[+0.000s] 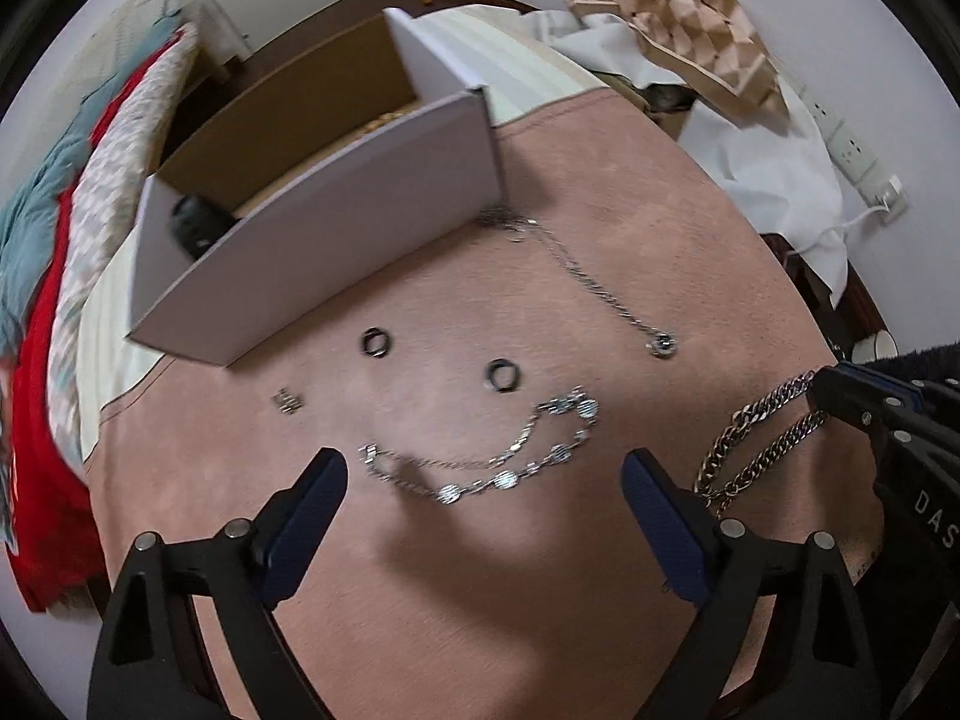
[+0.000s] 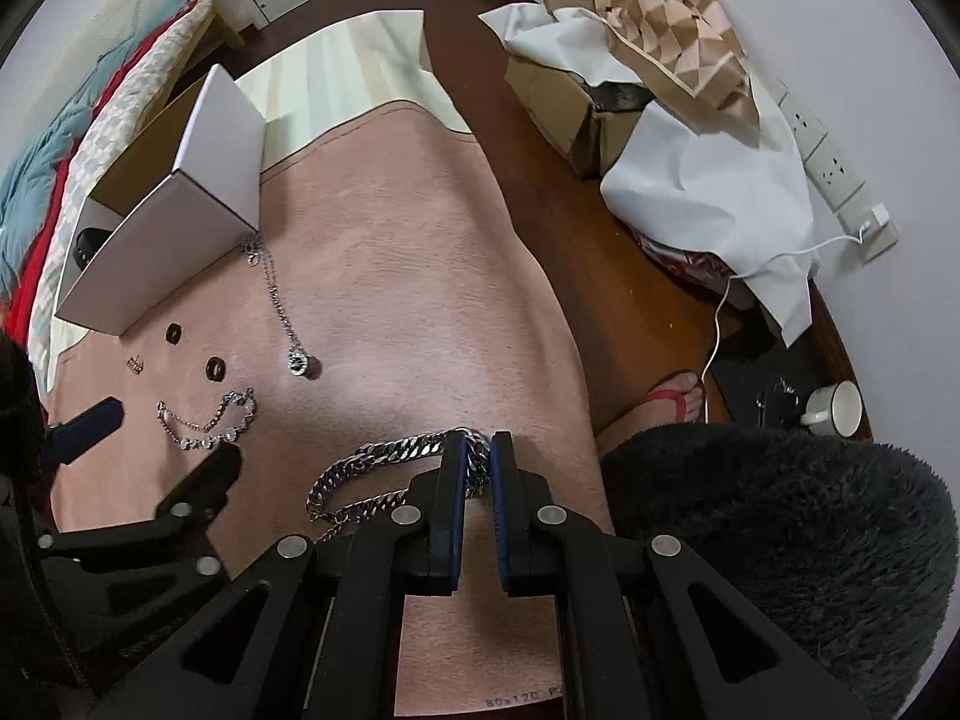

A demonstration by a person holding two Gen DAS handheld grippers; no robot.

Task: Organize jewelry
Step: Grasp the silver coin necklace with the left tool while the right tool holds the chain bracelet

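Observation:
Jewelry lies on a pink mat (image 1: 456, 588). My left gripper (image 1: 485, 474) is open just above a silver disc bracelet (image 1: 498, 462), which also shows in the right wrist view (image 2: 207, 420). My right gripper (image 2: 478, 450) is shut on a thick silver curb chain (image 2: 366, 468) that trails left on the mat; the chain shows at the right in the left wrist view (image 1: 756, 444). Two dark rings (image 1: 376, 341) (image 1: 503, 374), a small earring (image 1: 287, 401) and a thin pendant necklace (image 1: 594, 288) lie beyond. A white open box (image 1: 324, 228) stands at the back left.
Red and blue bedding (image 1: 42, 324) lies along the left. White cloth and a patterned paper bag (image 2: 660, 42) sit at the back right over cardboard boxes. A power strip (image 2: 840, 174), a white cable, a white mug (image 2: 837, 408) and a foot in a sandal (image 2: 672, 402) are on the right.

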